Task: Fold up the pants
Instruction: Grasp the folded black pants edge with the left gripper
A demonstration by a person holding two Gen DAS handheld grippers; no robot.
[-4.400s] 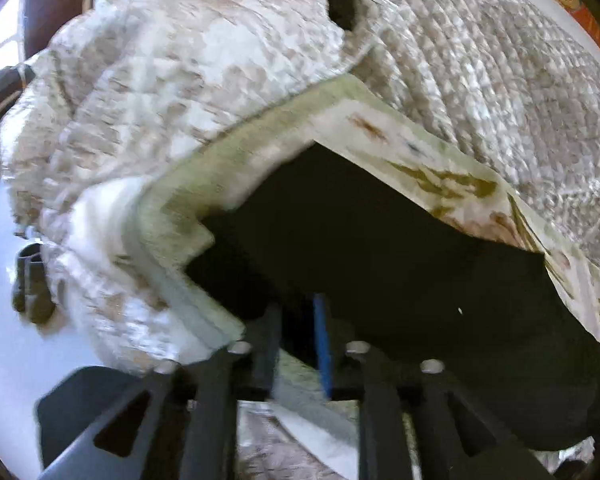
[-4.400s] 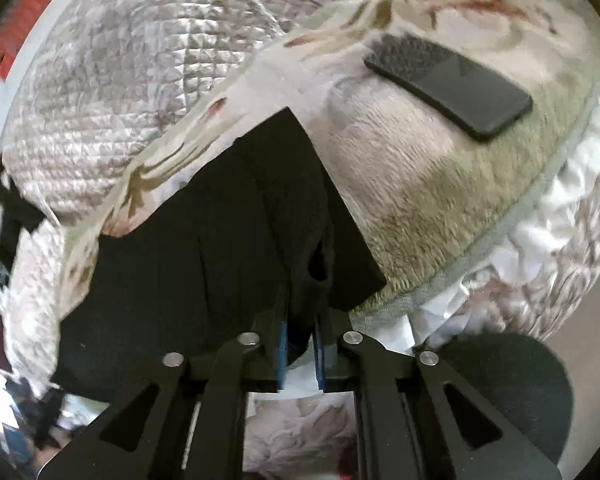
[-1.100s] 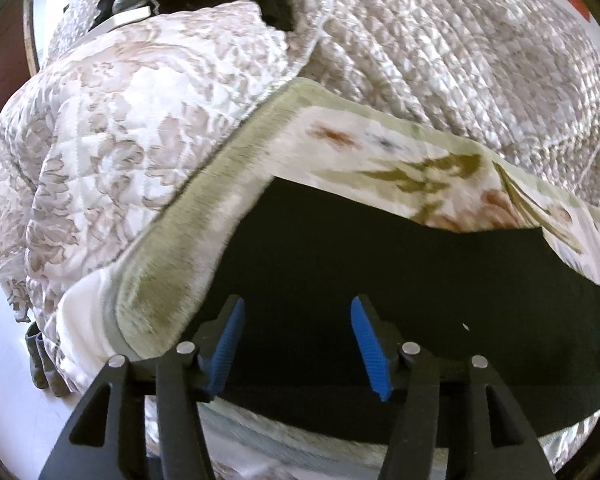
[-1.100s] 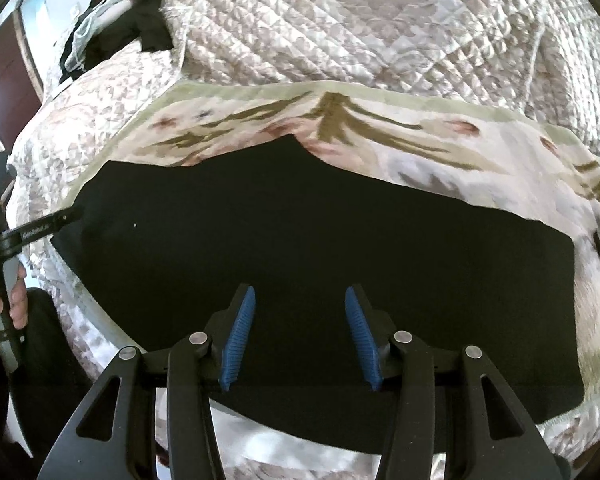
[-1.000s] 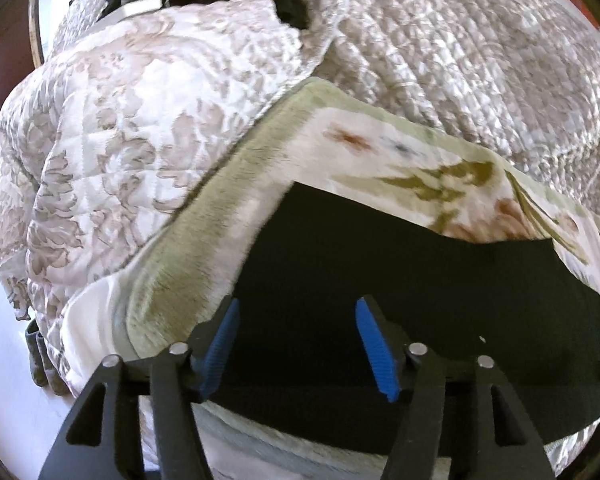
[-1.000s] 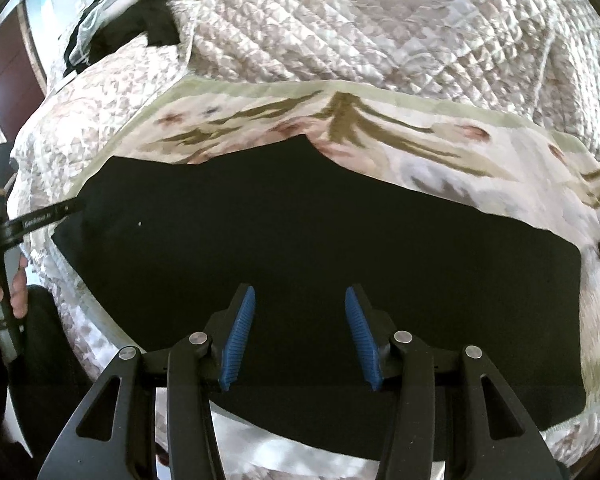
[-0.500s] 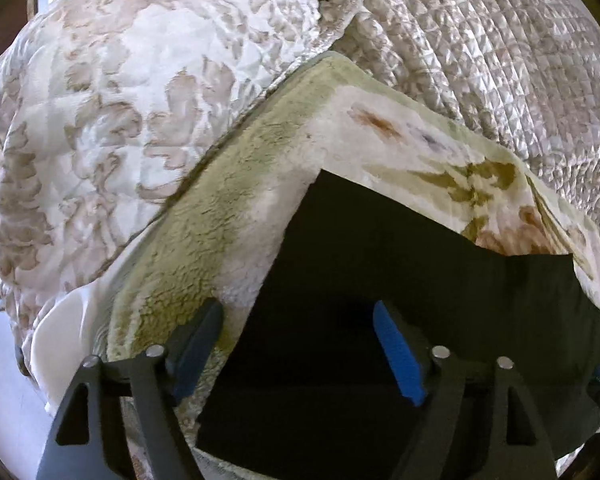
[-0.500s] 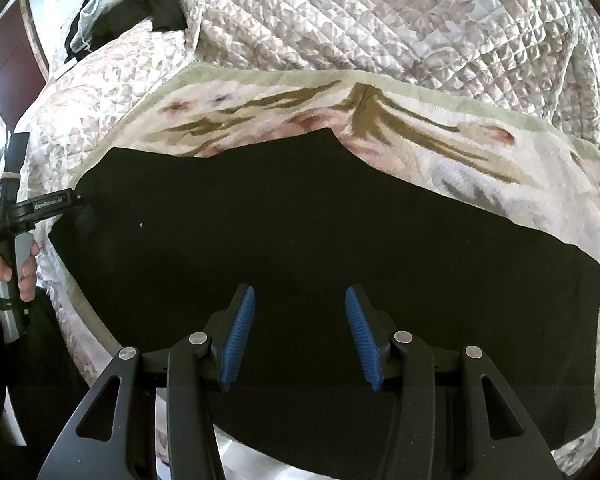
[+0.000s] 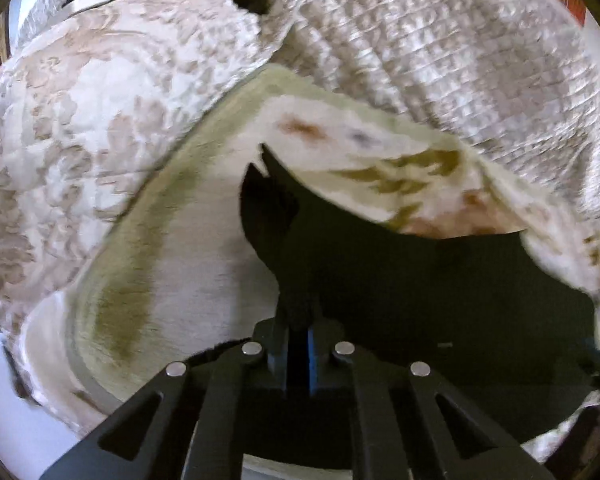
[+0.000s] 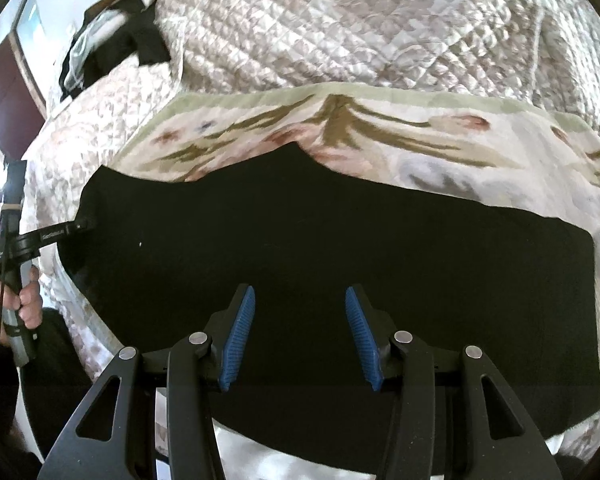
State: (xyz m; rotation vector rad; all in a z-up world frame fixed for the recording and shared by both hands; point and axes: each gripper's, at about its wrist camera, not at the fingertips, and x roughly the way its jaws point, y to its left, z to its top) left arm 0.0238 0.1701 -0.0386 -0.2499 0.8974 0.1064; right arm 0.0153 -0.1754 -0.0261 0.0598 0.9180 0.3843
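1. Step in hand: I read this as the start of a fold; the black fabric pants (image 10: pixel 340 240) lie spread flat on the cream floral fleece blanket (image 10: pixel 380 136), which covers the quilted beige bedspread (image 10: pixel 340 32) of the bed; one end has been gripped, the other has not.
2. Left hand-held gripper (image 9: pixel 298 354): its jaws have just been closing and now stand together, clamped on a pinch of the pants at their left end; in the left wrist view the black cloth rises from between the blue pads in a peaked fold, lifted off the blanket; in the right wrist view the same hand-held gripper meets the left edge of the pants, with the person's hand (image 10: pixel 18 300) on its handle.
3. Right hand-held gripper (image 10: pixel 298 330): its jaws stand apart, with nothing between the blue ribbed pads (image 10: pixel 236 332); it hangs over the near edge of the pants, about midway along their length; whether it touches the cloth I cannot tell.
4. Next move, as I judge it: the left end must be carried across toward the right end, so I would want the right hand-held gripper to pin or take the cloth first; otherwise the pants may drag and bunch on the soft blanket.
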